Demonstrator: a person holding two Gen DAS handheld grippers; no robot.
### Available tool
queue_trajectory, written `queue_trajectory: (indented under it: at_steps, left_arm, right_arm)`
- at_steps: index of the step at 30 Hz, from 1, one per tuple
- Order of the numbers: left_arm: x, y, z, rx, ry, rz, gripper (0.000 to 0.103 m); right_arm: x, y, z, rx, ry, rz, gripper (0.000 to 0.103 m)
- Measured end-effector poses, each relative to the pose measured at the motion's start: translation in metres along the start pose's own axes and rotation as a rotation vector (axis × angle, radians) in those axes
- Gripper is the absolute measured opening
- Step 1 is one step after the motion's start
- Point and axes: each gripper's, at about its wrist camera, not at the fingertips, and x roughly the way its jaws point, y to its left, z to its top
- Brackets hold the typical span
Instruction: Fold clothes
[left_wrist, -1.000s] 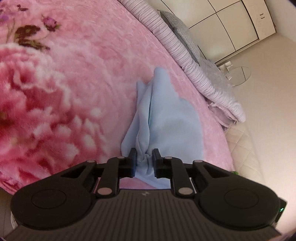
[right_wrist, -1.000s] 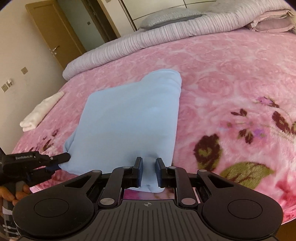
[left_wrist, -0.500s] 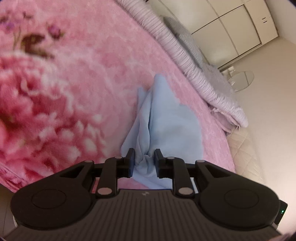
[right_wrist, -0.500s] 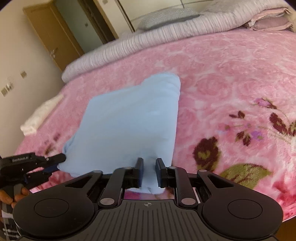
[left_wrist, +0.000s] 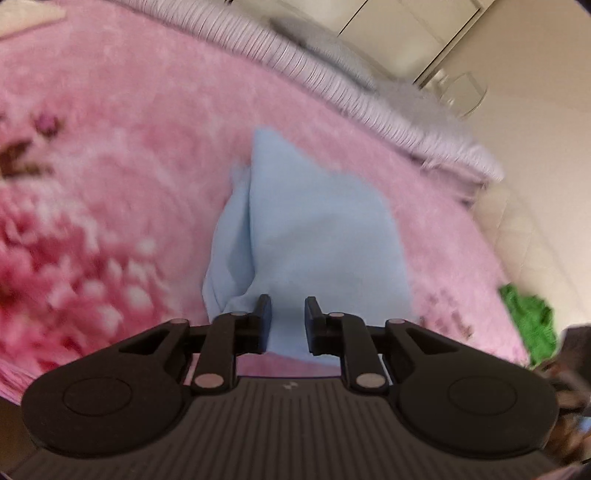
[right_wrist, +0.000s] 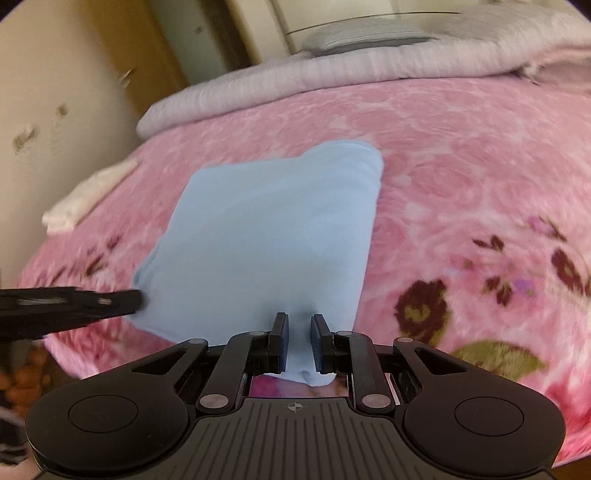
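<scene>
A light-blue garment (left_wrist: 314, 229) lies folded into a rough rectangle on the pink floral blanket (left_wrist: 110, 166). My left gripper (left_wrist: 288, 317) is shut on its near-left corner, where the cloth bunches between the fingers. In the right wrist view the same garment (right_wrist: 266, 229) spreads away from me, its far end rounded over. My right gripper (right_wrist: 299, 332) is shut on its near-right edge, and a flap hangs below the fingers. The left gripper (right_wrist: 137, 300) shows there too, pinching the left corner. Both views are blurred by motion.
A striped grey quilt (right_wrist: 332, 74) and pillow run along the bed's far side. A white folded cloth (right_wrist: 85, 199) lies at the blanket's left edge, near a brown door (right_wrist: 122, 55). A green cloth (left_wrist: 532, 321) sits beyond the bed's right edge, a round glass table (left_wrist: 461, 92) farther off.
Both grippers have moved while keeping hold of the blue garment. The left wrist view has swung right, bringing the green cloth into sight. The garment looks flatter and wider than before.
</scene>
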Motion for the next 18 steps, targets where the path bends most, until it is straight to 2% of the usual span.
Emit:
queue_trajectory:
  at_steps: [1, 5, 6, 8, 12, 16, 18]
  left_arm:
    - [0.002, 0.001, 0.0, 0.008, 0.0, 0.01, 0.005]
    - [-0.01, 0.001, 0.024, 0.005, 0.001, -0.021, 0.006]
    - [-0.011, 0.001, 0.033, -0.001, -0.014, -0.032, 0.019]
    - [-0.007, 0.003, 0.054, -0.018, -0.045, -0.043, 0.029]
    - [0.028, 0.007, 0.099, -0.068, -0.068, -0.046, 0.033]
    - [0.072, 0.017, 0.126, -0.177, -0.018, -0.054, 0.033]
    - [0.088, 0.021, 0.13, -0.19, -0.006, -0.066, 0.028]
  right_arm:
    - [0.0, -0.002, 0.002, -0.012, 0.014, 0.01, 0.018]
    - [0.016, -0.033, 0.02, 0.16, -0.029, 0.039, 0.018]
    - [0.02, -0.041, 0.024, 0.203, -0.04, 0.047, 0.019]
    - [0.028, -0.056, 0.033, 0.289, -0.061, 0.061, 0.021]
    - [0.045, -0.088, 0.05, 0.461, -0.104, 0.091, 0.031]
    - [0.061, -0.119, 0.067, 0.633, -0.148, 0.12, 0.037]
    - [0.071, -0.134, 0.075, 0.703, -0.159, 0.145, 0.038]
